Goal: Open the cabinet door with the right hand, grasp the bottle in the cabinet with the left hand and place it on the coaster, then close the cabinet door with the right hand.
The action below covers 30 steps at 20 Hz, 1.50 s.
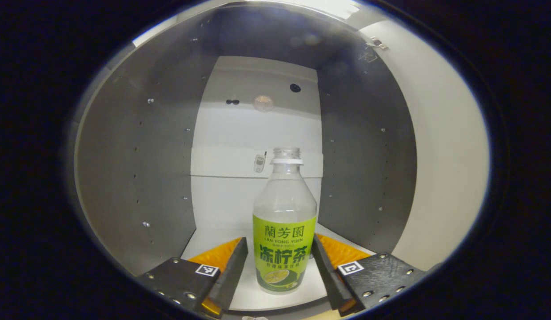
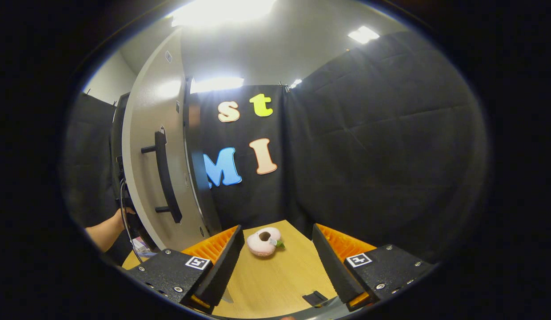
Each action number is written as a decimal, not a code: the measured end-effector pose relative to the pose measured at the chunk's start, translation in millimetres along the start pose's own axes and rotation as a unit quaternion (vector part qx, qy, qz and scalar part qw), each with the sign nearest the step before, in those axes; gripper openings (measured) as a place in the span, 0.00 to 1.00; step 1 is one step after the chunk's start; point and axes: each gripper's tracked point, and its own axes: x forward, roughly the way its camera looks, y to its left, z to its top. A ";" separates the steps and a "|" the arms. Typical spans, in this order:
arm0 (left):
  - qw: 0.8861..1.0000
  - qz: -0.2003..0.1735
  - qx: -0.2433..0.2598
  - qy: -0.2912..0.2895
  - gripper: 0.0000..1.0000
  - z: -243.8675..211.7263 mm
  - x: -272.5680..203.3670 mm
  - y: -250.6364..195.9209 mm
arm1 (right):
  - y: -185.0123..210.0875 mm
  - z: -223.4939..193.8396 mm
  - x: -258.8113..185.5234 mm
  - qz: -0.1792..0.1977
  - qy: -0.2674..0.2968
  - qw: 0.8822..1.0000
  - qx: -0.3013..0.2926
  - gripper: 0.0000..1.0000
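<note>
Inside the cabinet [image 1: 137, 178], I see the clear plastic bottle [image 1: 284, 222] standing upright and capless on the pale floor panel, its threaded neck bare and a glossy lime-green label wrapping its lower half. Matte grey side walls dotted with small shelf-pin holes flank it, and a white back panel rises behind. My left gripper [image 1: 280, 266] is level with the label, its fingers spread wide to either side of the bottle; the right one lies close against the label's edge, the left stands clear, and I cannot tell whether either touches. In the right gripper view, the cabinet door [image 2: 146, 155] stands swung open at left, a smooth pale slab carrying a long dark bar handle [image 2: 164, 178] on two standoffs. A person's forearm [image 2: 104, 231] reaches in beside the door's far edge. My right gripper [image 2: 277, 262] hovers over the light woodgrain table [image 2: 275, 284], fingers held wide with nothing between them. Beyond its tips a soft pink ring-shaped plush toy [image 2: 263, 242] lies on the tabletop, and a small dark flat piece [image 2: 314, 298] sits nearer.
</note>
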 end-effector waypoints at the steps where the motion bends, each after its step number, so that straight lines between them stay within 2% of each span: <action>1: 1.000 0.002 0.006 0.005 0.73 -1.4 -0.5 1.0 | 1.0 -0.8 -0.6 0.001 0.000 1.000 0.001 0.95; 2: 1.000 0.001 0.005 0.006 0.68 -1.6 -1.9 1.4 | 1.9 -0.2 -1.0 0.004 -0.001 1.000 0.001 0.95; 3: 1.000 -0.001 0.001 0.004 0.68 1.1 -4.5 1.1 | 2.4 -0.3 0.1 0.007 -0.001 1.000 0.001 0.95; 4: 1.000 -0.001 -0.002 -0.001 0.72 5.9 -9.4 1.4 | 2.2 -0.7 0.9 0.010 -0.001 1.000 0.000 0.95; 5: 1.000 0.001 -0.002 -0.007 0.67 11.4 -15.9 1.6 | 2.0 -0.6 1.1 0.013 -0.001 1.000 -0.001 0.95; 7: 1.000 0.002 0.003 -0.020 0.68 20.6 -29.0 3.0 | 3.7 -1.2 0.4 0.022 -0.001 1.000 0.000 0.95; 8: 1.000 0.003 0.005 -0.024 0.63 24.3 -36.9 3.1 | 5.1 -0.7 0.0 0.028 -0.001 1.000 0.001 0.95; 12: 0.999 0.005 -0.004 -0.035 0.68 35.6 -83.0 6.6 | 9.3 1.2 3.1 0.052 -0.001 0.999 0.003 0.95; 13: 0.999 0.008 -0.005 -0.037 0.67 36.5 -93.7 8.5 | 9.5 1.3 3.2 0.058 -0.001 0.998 0.002 0.95; 14: 0.999 0.011 -0.006 -0.039 0.63 37.1 -103.9 10.0 | 9.5 1.7 3.1 0.065 -0.001 0.998 0.001 0.95; 16: 0.999 0.016 -0.003 -0.044 0.63 38.5 -125.2 12.0 | 11.1 2.2 3.3 0.079 -0.001 0.997 -0.001 0.95; 18: 0.999 0.021 0.002 -0.044 0.67 35.3 -149.5 11.0 | 10.5 1.9 3.5 0.091 0.000 0.996 -0.005 0.95; 19: 0.999 0.024 0.004 -0.044 0.63 31.7 -159.2 13.2 | 10.5 1.6 4.4 0.097 0.001 0.995 -0.006 0.95; 20: 0.999 0.029 0.005 -0.042 0.68 28.7 -171.2 14.1 | 10.0 2.0 4.3 0.104 0.001 0.995 -0.005 0.95; 21: 0.999 0.032 0.004 -0.040 0.68 25.0 -182.0 13.2 | 10.8 1.4 6.0 0.110 0.003 0.994 -0.004 0.95; 22: 0.999 0.037 0.003 -0.039 0.63 21.3 -194.0 13.3 | 10.6 1.5 7.2 0.117 0.004 0.993 -0.003 0.95; 26: 0.998 0.056 0.006 -0.036 0.63 3.9 -238.0 15.1 | 8.1 -2.5 8.8 0.139 0.010 0.990 -0.001 0.95; 27: 0.997 0.063 0.004 -0.033 0.68 -2.6 -247.7 16.2 | 7.7 -3.6 9.3 0.144 0.012 0.989 -0.002 0.95; 28: 0.997 0.067 0.000 -0.030 0.68 -8.2 -256.5 16.1 | 6.3 -4.3 8.9 0.149 0.012 0.989 -0.004 0.95; 29: 0.997 0.071 -0.003 -0.027 0.63 -13.7 -264.3 17.1 | 6.8 -4.2 10.2 0.153 0.012 0.988 -0.005 0.95; 30: 0.997 0.075 -0.004 -0.026 0.68 -18.1 -271.3 18.1 | 7.4 -3.6 11.0 0.158 0.012 0.987 -0.006 0.95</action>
